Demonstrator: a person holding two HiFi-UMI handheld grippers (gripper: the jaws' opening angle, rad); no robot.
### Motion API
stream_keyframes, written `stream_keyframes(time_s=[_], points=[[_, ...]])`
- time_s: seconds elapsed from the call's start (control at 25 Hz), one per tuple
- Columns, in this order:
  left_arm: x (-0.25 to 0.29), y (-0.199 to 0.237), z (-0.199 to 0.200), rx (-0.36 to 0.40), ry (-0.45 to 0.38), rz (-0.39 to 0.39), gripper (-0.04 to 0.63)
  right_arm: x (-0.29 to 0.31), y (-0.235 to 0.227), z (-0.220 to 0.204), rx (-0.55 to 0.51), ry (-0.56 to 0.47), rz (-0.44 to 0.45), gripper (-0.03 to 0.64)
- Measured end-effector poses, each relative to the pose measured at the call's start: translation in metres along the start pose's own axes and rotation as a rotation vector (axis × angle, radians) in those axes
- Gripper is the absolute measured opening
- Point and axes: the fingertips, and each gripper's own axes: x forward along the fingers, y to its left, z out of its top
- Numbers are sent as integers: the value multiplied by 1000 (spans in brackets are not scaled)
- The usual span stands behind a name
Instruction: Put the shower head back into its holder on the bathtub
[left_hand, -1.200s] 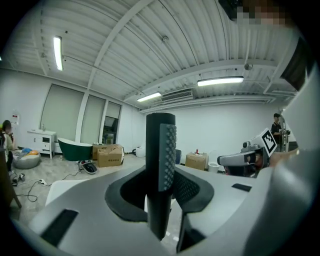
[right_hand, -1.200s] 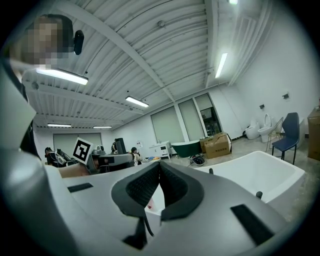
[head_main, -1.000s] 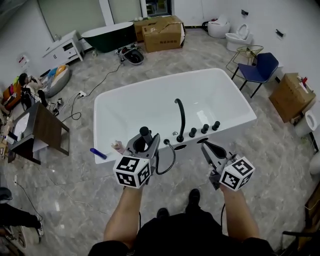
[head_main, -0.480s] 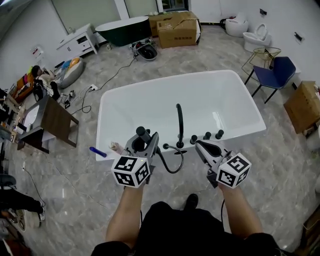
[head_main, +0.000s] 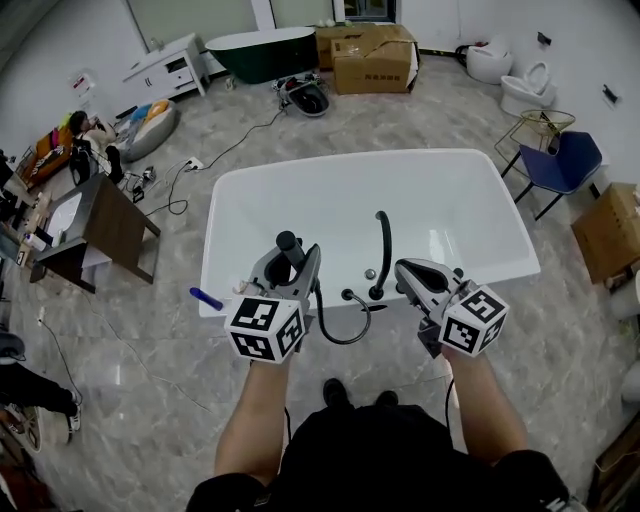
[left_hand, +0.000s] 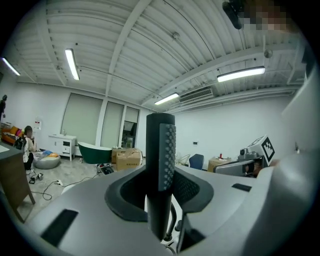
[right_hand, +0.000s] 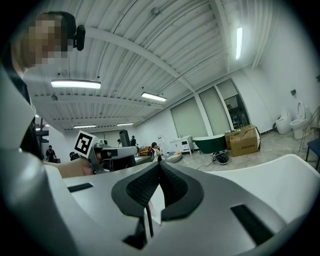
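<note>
Nearer the bathtub (head_main: 215, 200) now, my left hand-held gripper (head_main: 295, 262) clamps the shower head (head_main: 290, 243); my right hand-held gripper (head_main: 405, 268) is closed, empty. I'd lower it upright, holder probably beside the spout (head_main: 383, 250).

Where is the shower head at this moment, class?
The shower head stands upright in the left tongs, centre-left in the head view, by the tub's near rim and left of the black spout.
</note>
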Motion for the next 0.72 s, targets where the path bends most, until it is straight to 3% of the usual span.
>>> stream_keyframes(time_s=[0.28,0.72], points=[[13,4,28,47,-41,-116,127,30,11,12,-27,-6,0,15],[43,31,70,62,-93,-53,127,55,-22,16,-9,37,25,17]])
